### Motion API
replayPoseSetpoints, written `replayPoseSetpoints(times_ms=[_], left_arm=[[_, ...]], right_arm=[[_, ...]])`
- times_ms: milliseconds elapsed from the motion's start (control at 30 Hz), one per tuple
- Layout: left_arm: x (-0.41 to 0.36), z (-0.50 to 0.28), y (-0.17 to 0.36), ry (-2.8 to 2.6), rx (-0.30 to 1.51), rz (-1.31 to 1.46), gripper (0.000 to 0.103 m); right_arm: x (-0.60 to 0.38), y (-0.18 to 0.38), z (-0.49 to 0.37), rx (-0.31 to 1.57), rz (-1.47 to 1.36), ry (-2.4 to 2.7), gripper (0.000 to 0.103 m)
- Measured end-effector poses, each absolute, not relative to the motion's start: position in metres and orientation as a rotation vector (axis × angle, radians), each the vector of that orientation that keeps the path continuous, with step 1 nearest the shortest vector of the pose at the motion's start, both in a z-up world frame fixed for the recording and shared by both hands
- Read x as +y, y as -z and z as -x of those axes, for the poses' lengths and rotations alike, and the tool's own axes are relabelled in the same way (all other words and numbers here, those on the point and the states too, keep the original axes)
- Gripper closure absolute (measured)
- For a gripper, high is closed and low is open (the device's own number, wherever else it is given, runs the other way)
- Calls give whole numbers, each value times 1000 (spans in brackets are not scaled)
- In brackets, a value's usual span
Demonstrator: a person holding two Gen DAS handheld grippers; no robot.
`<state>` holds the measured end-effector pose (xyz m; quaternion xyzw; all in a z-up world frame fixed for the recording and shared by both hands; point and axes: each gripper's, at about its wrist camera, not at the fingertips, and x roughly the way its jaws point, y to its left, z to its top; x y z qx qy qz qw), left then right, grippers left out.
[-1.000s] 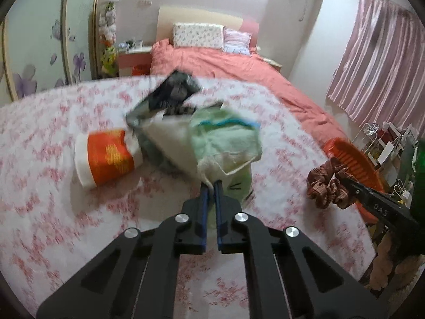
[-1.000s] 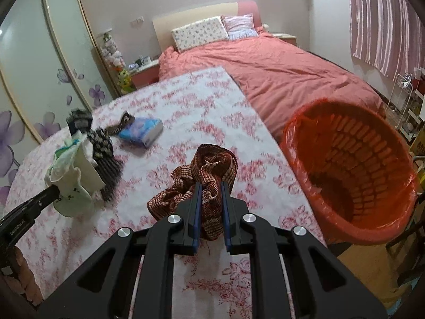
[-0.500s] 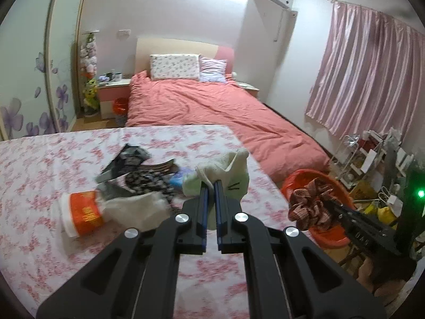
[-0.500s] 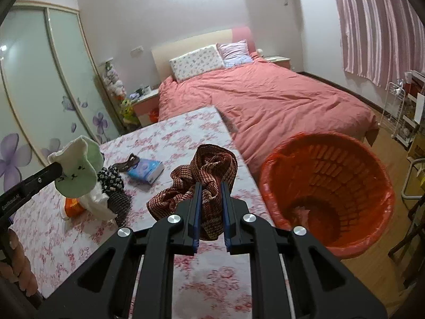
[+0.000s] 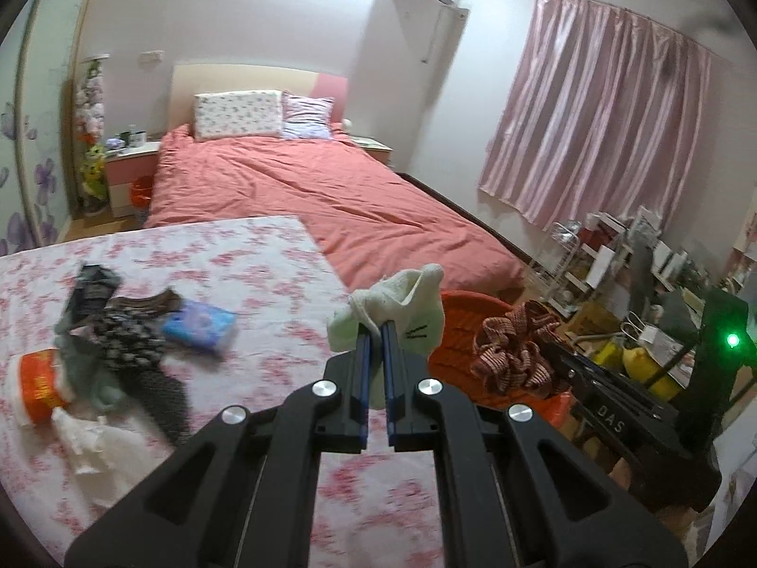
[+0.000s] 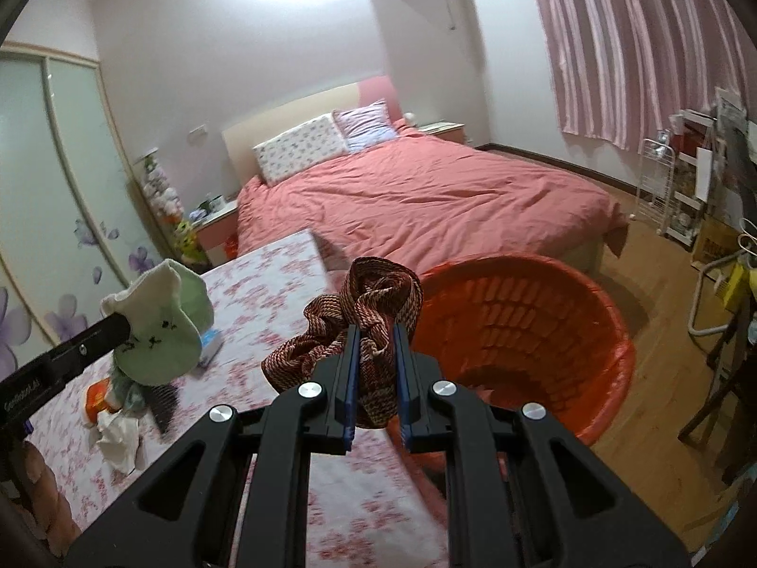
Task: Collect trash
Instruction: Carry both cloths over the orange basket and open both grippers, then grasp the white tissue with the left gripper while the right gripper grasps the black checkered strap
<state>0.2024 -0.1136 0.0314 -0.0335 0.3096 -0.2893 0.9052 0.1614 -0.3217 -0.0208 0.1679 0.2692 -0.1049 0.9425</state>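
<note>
My left gripper (image 5: 374,331) is shut on a pale green sock (image 5: 402,312) and holds it in the air above the table's right edge; the sock also shows in the right wrist view (image 6: 158,326). My right gripper (image 6: 374,336) is shut on a brown patterned cloth (image 6: 364,312) and holds it up beside the rim of the orange basket (image 6: 544,331). The cloth (image 5: 515,350) and basket (image 5: 468,307) also show in the left wrist view.
On the floral table (image 5: 236,260) lie a blue packet (image 5: 198,329), dark patterned socks (image 5: 137,336), an orange cup (image 5: 38,386) and crumpled white tissue (image 5: 90,440). A red bed (image 5: 331,199) stands behind. Shelves (image 5: 610,265) stand at the right.
Both grippers have lifted and swung right with their loads. The green sock came up off the pile on the table, and the basket now lies nearer in front of the right gripper.
</note>
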Motion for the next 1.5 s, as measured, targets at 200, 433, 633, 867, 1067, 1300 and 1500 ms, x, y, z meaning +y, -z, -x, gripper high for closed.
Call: replayPoseSetpoints(times_ms=[200, 433, 633, 867, 1067, 1300, 1500], left_arm=[[-151, -203, -27, 666, 645, 47, 97], [-192, -204, -15, 734, 665, 25, 97], [-227, -209, -4, 778, 689, 12, 97], [-256, -225, 15, 769, 730, -1, 82], [-243, -238, 30, 695, 770, -9, 60], [-198, -235, 32, 582, 741, -64, 51], [-136, -226, 32, 478, 727, -73, 47]], right_arm=[[-344, 25, -161, 530, -374, 269, 89], [-368, 36, -161, 529, -406, 315, 89], [-386, 45, -160, 530, -431, 353, 89], [-410, 53, -169, 534, -470, 377, 83], [-405, 63, -172, 568, -437, 386, 53], [-399, 57, -170, 586, -422, 375, 48], [-370, 46, -172, 596, -378, 334, 46]])
